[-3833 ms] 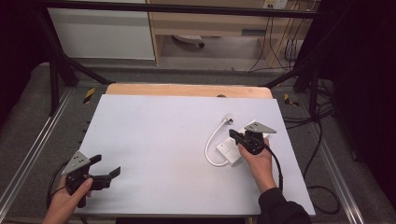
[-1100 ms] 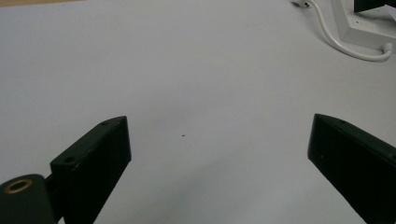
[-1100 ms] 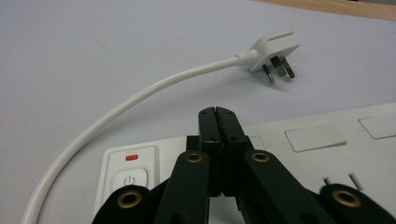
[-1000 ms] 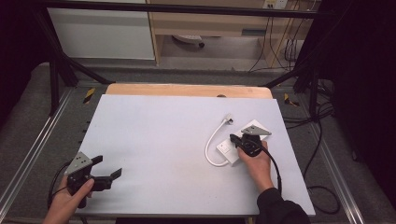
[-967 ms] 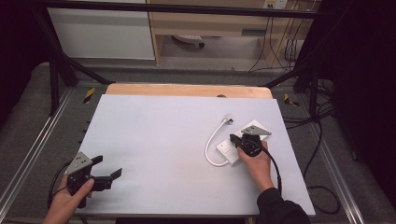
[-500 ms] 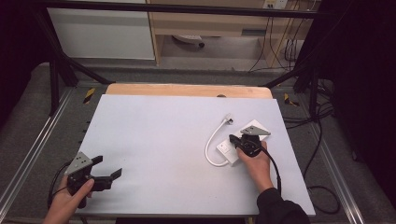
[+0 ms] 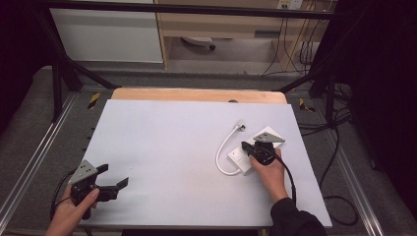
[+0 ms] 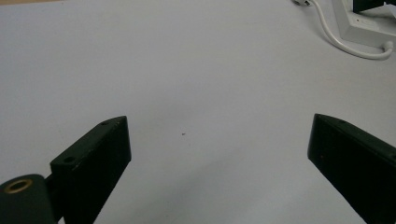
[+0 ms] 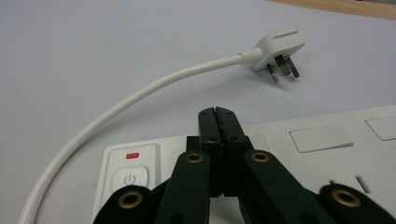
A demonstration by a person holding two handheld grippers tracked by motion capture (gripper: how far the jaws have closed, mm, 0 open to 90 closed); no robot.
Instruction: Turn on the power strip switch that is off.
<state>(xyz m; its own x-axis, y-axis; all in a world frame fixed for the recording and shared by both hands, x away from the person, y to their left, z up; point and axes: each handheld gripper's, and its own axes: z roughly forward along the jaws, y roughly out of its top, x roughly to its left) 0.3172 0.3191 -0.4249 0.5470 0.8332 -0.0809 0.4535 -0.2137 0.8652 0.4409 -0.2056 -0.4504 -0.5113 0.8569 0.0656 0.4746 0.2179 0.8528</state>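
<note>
The right gripper was found at the right side of the table, over a white power strip. In the right gripper view its jaws were seen clenched flat against each other, with nothing between them, the joined tips lying over the top face of the power strip just beside its power button; whether the tips actually touched the casing could not be told. A small red marking was noted above that button. The strip's white cord was observed curving out to the left and then to the far side, ending in a white plug lying on the table with its metal pins exposed, well apart from the strip's sockets.

The left gripper was recorded at the near left corner of the table, held in the person's left hand. Its jaws were released and stood wide apart over bare table surface, well apart from the power strip, which was seen in the far right corner of the left gripper view.
</note>
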